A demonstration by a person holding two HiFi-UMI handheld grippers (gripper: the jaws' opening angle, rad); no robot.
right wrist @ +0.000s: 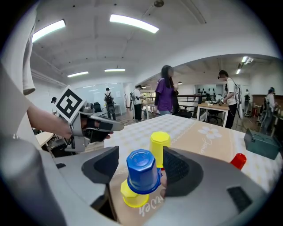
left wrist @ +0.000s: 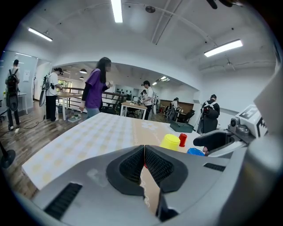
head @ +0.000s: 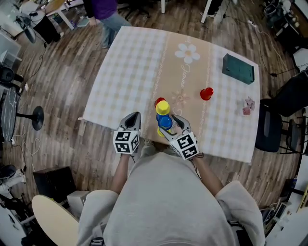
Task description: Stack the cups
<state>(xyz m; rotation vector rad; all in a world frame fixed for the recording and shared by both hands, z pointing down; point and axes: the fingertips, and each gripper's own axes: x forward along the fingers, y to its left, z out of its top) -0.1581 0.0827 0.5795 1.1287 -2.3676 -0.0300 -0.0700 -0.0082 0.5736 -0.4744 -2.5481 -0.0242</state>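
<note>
An upturned blue cup sits tilted on an upturned yellow cup between the jaws of my right gripper. The jaws stand open, with a small gap on the cup's left and its right side at the pad. In the head view this pair is at the table's near edge. Just behind stands a second yellow cup, a red rim showing at its base. A lone red cup stands farther right. My left gripper is shut and empty, left of the cups.
A checked cloth with a beige runner covers the table. A dark green box lies at the far right and a small pink object near the right edge. A black chair stands beside that edge; a person is at the far side.
</note>
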